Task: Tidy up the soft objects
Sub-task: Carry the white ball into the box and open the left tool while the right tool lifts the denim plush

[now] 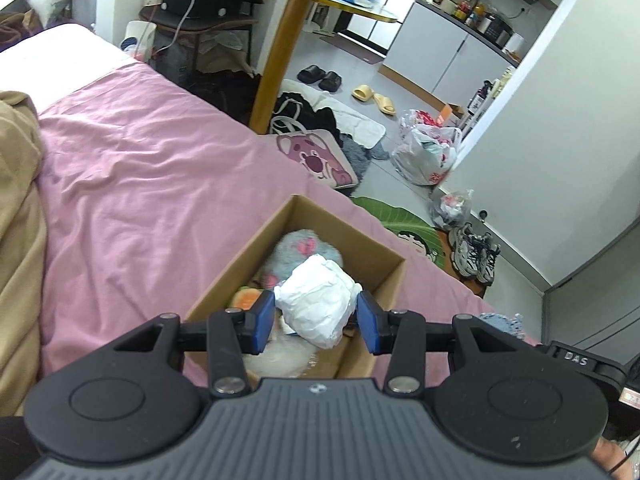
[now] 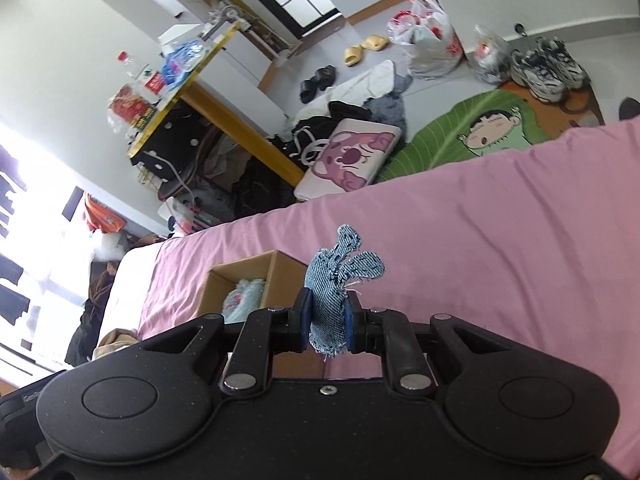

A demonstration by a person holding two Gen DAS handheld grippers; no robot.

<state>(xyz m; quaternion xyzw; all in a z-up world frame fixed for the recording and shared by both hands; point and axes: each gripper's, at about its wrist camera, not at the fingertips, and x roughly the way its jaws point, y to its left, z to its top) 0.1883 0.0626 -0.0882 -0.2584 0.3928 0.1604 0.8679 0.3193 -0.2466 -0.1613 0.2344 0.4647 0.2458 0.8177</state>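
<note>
An open cardboard box (image 1: 386, 280) sits on the pink bed sheet (image 1: 140, 180). Inside lie a grey-blue plush (image 1: 304, 246) with pink marks, an orange soft toy (image 1: 246, 298) and something pale underneath. My left gripper (image 1: 316, 320) hovers over the box, shut on a crumpled white soft bundle (image 1: 316, 300) that touches both blue pads. In the right wrist view my right gripper (image 2: 327, 320) is shut on a frayed denim scrap (image 2: 336, 276), held above the bed to the right of the box (image 2: 248, 266). The denim scrap (image 1: 500, 322) also shows at the left view's right edge.
A tan blanket (image 1: 20, 200) lies on the bed's left side. Beyond the bed edge the floor holds a pink bear bag (image 1: 320, 156), a green rug (image 2: 460, 136), plastic bags (image 1: 428, 152), sneakers (image 1: 476, 256), slippers and a yellow-legged table (image 1: 280, 60).
</note>
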